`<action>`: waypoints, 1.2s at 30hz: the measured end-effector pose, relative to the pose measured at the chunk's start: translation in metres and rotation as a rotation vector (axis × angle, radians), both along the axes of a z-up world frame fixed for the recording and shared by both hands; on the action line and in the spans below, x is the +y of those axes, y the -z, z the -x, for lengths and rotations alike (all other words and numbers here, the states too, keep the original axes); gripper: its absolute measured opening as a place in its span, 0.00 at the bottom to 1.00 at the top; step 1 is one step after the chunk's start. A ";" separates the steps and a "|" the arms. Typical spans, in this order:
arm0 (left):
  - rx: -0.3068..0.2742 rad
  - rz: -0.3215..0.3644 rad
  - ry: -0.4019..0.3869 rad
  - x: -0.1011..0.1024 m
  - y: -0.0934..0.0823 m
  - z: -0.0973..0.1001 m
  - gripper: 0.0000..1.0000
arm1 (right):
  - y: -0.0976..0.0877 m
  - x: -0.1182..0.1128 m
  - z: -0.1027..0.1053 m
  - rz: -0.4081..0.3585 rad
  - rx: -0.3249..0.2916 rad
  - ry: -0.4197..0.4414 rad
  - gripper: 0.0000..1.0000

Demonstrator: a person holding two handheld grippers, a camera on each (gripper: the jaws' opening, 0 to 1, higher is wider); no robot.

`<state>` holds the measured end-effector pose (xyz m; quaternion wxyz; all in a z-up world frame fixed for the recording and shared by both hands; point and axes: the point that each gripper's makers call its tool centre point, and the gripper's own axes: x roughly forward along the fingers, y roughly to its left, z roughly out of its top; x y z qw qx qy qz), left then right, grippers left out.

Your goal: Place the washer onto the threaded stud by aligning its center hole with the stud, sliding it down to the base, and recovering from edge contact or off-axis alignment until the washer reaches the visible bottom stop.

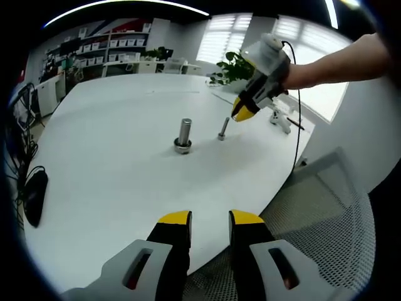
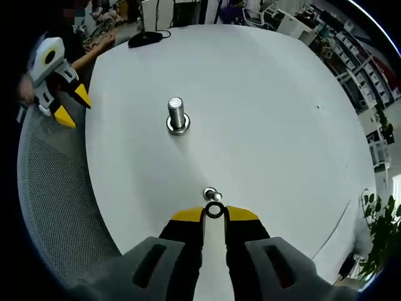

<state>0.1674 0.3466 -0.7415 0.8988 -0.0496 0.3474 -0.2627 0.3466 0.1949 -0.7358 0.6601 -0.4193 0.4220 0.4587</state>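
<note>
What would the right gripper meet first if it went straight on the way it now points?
Probably the small threaded stud, just beyond the washer pinched between the right gripper's fingers. The larger stud stands farther on, slightly left; depth is unclear.

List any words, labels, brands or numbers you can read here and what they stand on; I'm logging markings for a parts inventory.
None can be read.
The boxes on the white shelves at the back of the room are too small and blurred to show any labels.
The thick steel threaded stud, the small black washer between the right gripper tips, and the white round table bear no visible marking.
</note>
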 end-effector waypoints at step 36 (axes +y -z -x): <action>0.007 -0.005 -0.004 0.001 0.002 0.001 0.20 | 0.030 0.010 -0.008 0.051 0.053 -0.037 0.15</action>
